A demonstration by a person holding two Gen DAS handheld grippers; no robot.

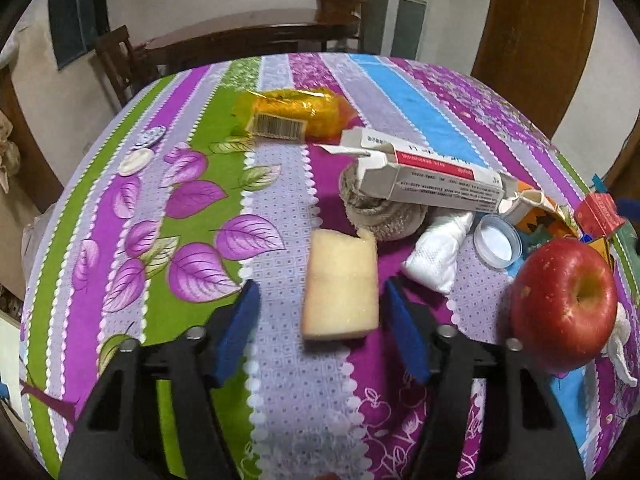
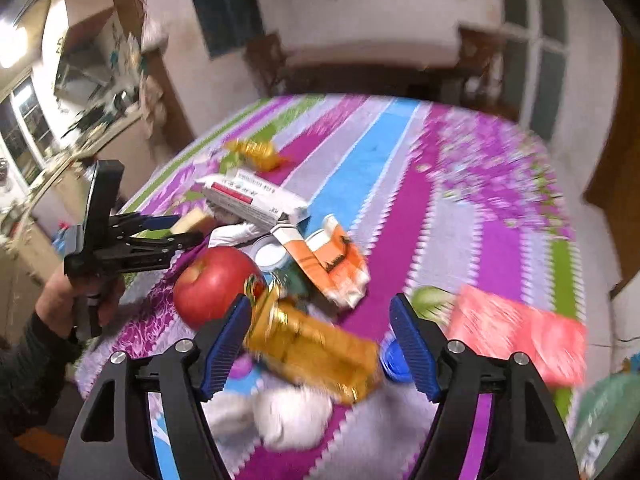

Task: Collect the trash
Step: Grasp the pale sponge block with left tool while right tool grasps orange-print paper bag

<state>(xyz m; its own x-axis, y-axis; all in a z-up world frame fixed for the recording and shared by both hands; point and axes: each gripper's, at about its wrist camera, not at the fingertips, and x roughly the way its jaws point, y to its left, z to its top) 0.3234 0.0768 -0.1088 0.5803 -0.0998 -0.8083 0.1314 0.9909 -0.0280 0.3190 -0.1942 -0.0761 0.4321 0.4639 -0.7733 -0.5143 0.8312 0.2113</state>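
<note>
My left gripper [image 1: 320, 320] is open, its blue pads either side of a pale yellow block [image 1: 341, 285] on the striped tablecloth [image 1: 280, 360], not touching it. Beyond lie a white and red carton [image 1: 432, 172], a yellow wrapper [image 1: 292, 114], a white tissue [image 1: 438, 258] and a clear lid [image 1: 497, 245]. My right gripper [image 2: 320, 344] is open above a gold wrapper [image 2: 316, 348] and a white tissue [image 2: 292, 412]. The left gripper [image 2: 168, 236] shows in the right wrist view around the pale block [image 2: 196, 218].
A red apple [image 1: 564, 304] sits to the right, also seen in the right wrist view [image 2: 218, 284]. An orange and white carton [image 2: 332, 260], a pink packet [image 2: 520, 340], a woven coaster [image 1: 380, 208] and two bottle caps [image 1: 138, 160] lie about. Dark chairs [image 1: 116, 64] stand behind the table.
</note>
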